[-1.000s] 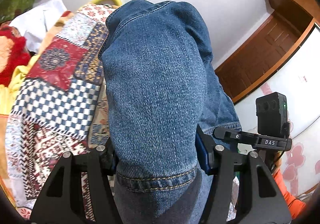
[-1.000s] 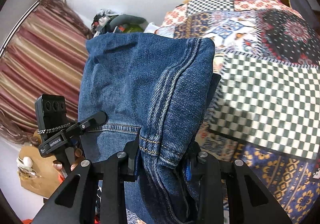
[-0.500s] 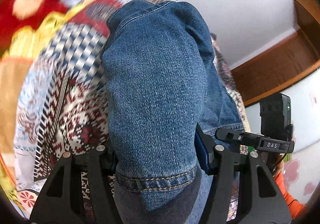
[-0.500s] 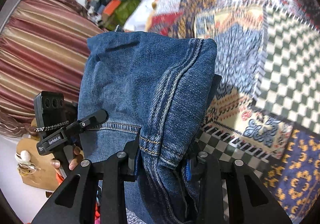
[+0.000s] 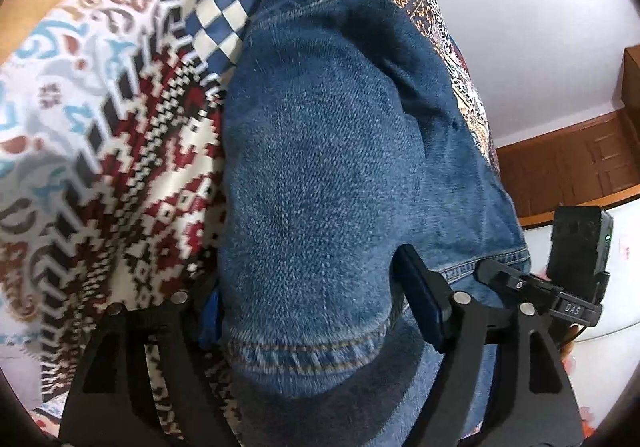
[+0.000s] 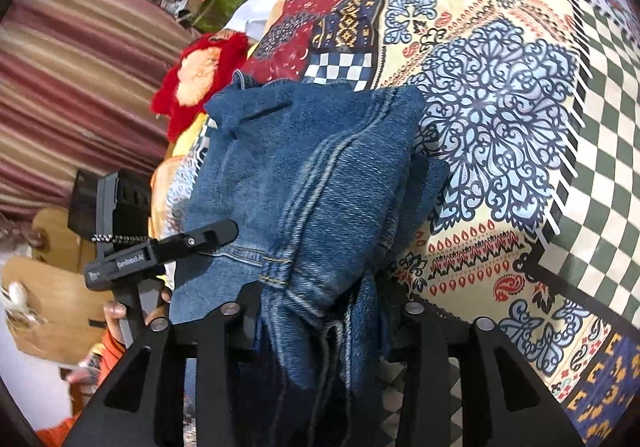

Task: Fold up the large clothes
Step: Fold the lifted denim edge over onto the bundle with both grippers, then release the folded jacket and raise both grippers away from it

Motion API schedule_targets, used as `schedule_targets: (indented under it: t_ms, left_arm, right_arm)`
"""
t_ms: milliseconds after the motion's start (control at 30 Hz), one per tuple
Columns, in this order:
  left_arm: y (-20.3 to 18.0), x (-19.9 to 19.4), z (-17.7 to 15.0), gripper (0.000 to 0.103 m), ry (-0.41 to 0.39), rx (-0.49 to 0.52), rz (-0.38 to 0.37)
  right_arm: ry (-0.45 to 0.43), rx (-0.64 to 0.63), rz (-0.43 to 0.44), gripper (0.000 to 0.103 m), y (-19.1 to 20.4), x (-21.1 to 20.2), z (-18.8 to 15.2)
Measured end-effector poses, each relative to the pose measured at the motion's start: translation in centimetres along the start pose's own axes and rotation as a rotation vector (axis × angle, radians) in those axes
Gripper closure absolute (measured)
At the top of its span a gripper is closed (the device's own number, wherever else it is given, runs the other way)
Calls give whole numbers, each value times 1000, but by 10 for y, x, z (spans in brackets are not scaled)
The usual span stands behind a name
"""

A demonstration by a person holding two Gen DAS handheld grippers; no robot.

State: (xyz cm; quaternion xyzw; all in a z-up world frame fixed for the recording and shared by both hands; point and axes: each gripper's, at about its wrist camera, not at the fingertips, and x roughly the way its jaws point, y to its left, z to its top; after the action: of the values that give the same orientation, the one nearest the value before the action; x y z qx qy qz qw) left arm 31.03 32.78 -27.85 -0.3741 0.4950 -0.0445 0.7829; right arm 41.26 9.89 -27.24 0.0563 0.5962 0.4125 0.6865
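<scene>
Left wrist view: the left gripper has just been widening its jaws, folded jeans between them, the right pad standing clear. The right gripper jaws have also just been widening around the jeans, which lie on the patterned bedspread.

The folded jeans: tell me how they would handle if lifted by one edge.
Probably floppy: the jeans sag in rounded folds over the patterned bedspread. Likely heavyish for cloth, given the thick stacked layers. Unlikely to slip: the weave looks coarse.
</scene>
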Motion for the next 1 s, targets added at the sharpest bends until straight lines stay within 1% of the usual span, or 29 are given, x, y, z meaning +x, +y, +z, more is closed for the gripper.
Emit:
schedule_targets:
  t_ms: [33,133,200,233,267,367,433,467,500,533,567,600,667,700,733,767,800,867,933,1000]
  left_arm:
    - [-3,-5,-2,27,-11,12,21]
    - [-20,-29,-11,27,-73,95,143]
    - [-32,-48,-18,27,-112,143,196]
    - [-37,-56,-21,27,-127,160,206]
    - [-41,-63,-25,27,-139,175,206]
    - [-51,-77,-40,27,-170,216,203]
    - [-65,-79,-49,27,-183,248,217]
    - [-71,-80,-54,27,-182,265,223]
    - [-79,-73,-57,27,-178,280,228]
    - [-79,-66,-59,27,-171,299,234]
    - [-85,-60,-68,27,-158,331,252]
    - [-86,-55,-74,27,-147,355,269]
    - [-90,-40,-86,26,-120,395,317]
    - [-92,-34,-94,24,-125,419,357]
    - [-93,-32,-103,21,-145,446,396]
    - [-94,-31,-110,18,-153,465,419]
    - [-94,-31,-115,18,-156,469,425]
    - [-90,-34,-122,17,-163,446,416]
    - [-83,-37,-126,15,-155,408,396]
    - [-74,-42,-129,15,-140,350,368]
  right_arm:
    - [-1,-10,-11,63,2,0,-1]
    - [-15,-45,-70,63,14,-8,-4]
    - [-30,-76,-115,63,22,-16,-5]
    - [-38,-96,-137,63,26,-22,-7]
    - [-59,-132,-175,63,34,-30,-10]
    - [-121,-205,-246,62,51,-49,-18]
    - [-164,-235,-261,61,60,-64,-26]
    - [-170,-236,-257,60,63,-69,-30]
    - [-171,-234,-247,53,65,-72,-34]
    - [-164,-231,-237,47,66,-72,-37]
    - [-156,-231,-231,36,67,-71,-42]
    - [-155,-234,-234,34,67,-69,-47]
    - [-147,-252,-268,34,67,-59,-57]
    - [-129,-258,-289,34,66,-55,-61]
    - [-101,-260,-309,34,62,-49,-66]
    - [-86,-258,-314,34,59,-44,-72]
    - [-89,-251,-310,33,56,-43,-77]
    - [-106,-227,-298,31,47,-48,-86]
    - [-119,-205,-289,30,40,-55,-92]
    - [-125,-195,-289,30,37,-61,-98]
